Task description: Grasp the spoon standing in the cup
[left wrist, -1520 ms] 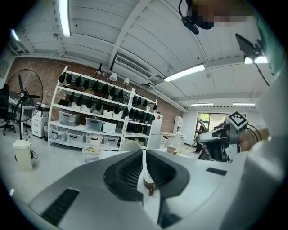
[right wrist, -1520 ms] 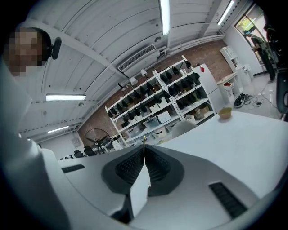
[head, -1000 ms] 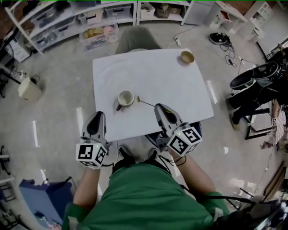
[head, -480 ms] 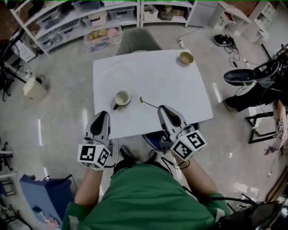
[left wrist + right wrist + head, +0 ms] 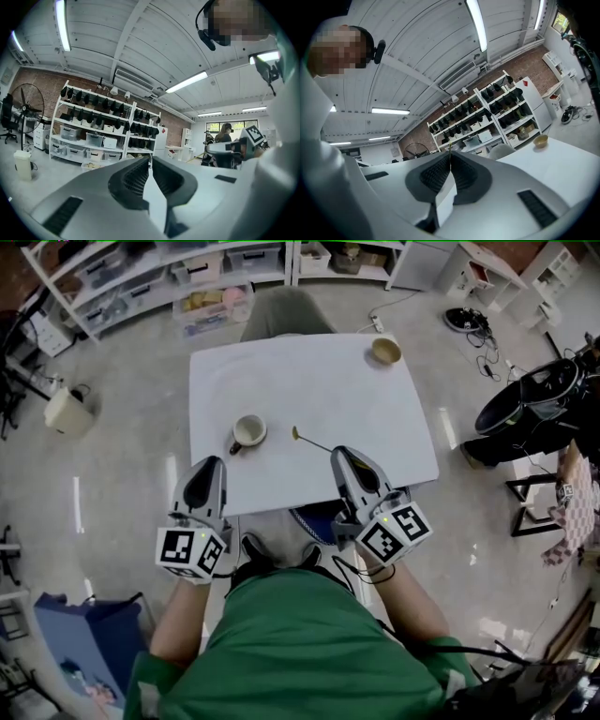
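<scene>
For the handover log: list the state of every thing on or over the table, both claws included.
left claw: shut, empty.
right claw: shut on the spoon handle.
spoon: out of the cup, held over the table.
cup: upright on the table, no spoon in it.
bowl: upright at the table's far corner.

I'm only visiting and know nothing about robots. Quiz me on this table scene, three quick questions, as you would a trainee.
1. True or false: the spoon stands inside the cup.
2. Which gripper holds the spoon? A) left B) right C) neither
3. Fill in: near the white table's far right corner sits a small tan ____.

Key
1. False: it is out of the cup, to its right.
2. B: the right gripper is shut on the handle; the left gripper is shut and empty.
3. bowl
</scene>
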